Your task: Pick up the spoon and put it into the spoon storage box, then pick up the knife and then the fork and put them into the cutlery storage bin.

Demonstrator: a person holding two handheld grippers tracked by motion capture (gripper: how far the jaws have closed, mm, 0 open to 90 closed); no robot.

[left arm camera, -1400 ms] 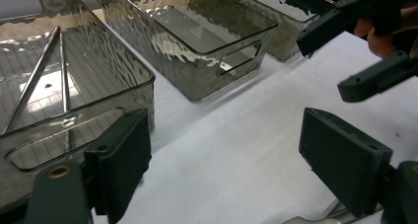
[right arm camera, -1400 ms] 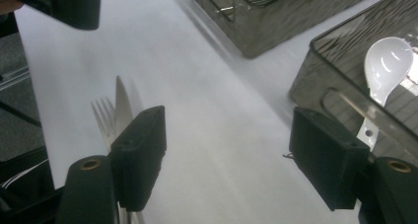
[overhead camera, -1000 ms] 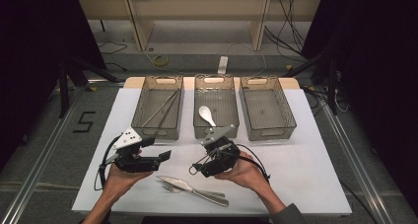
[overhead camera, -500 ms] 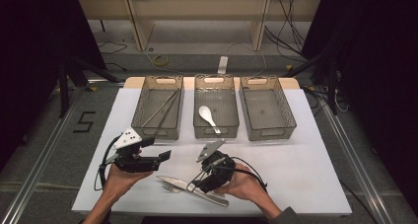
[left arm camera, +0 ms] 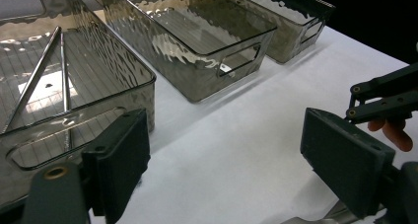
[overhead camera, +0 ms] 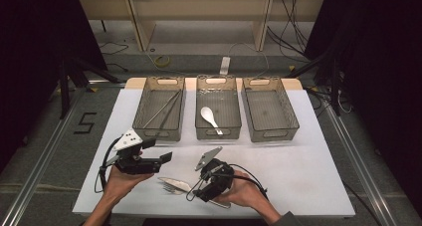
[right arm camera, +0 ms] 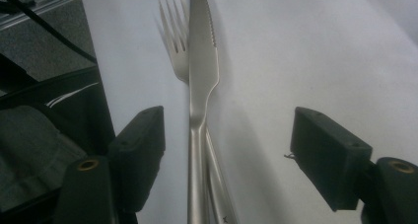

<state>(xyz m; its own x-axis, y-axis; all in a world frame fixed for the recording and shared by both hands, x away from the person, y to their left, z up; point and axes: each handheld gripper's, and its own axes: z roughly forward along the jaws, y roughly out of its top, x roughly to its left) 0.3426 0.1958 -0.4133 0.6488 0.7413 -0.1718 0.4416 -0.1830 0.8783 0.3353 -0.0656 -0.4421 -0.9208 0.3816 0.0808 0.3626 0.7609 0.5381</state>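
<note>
Fingers, right gripper [right arm camera: 226,155]: apart, one on each side of the knife [right arm camera: 201,76].
Knife: lies partly over the fork [right arm camera: 173,41] on the white table [overhead camera: 298,176]; both handles cut off below.
Fingers, left gripper [left arm camera: 224,169]: apart, holding nothing.
Trays [overhead camera: 159,111]: beyond.

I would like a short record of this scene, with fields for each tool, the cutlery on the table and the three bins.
left tool: open, holds nothing, above the white table
right tool: open, jaws on either side of the silver metal knife
silver metal fork: lies partly under the knife
left smoky clear plastic bin: thin metal chopsticks
middle bin: white spoon
right bin: nothing inside
</note>
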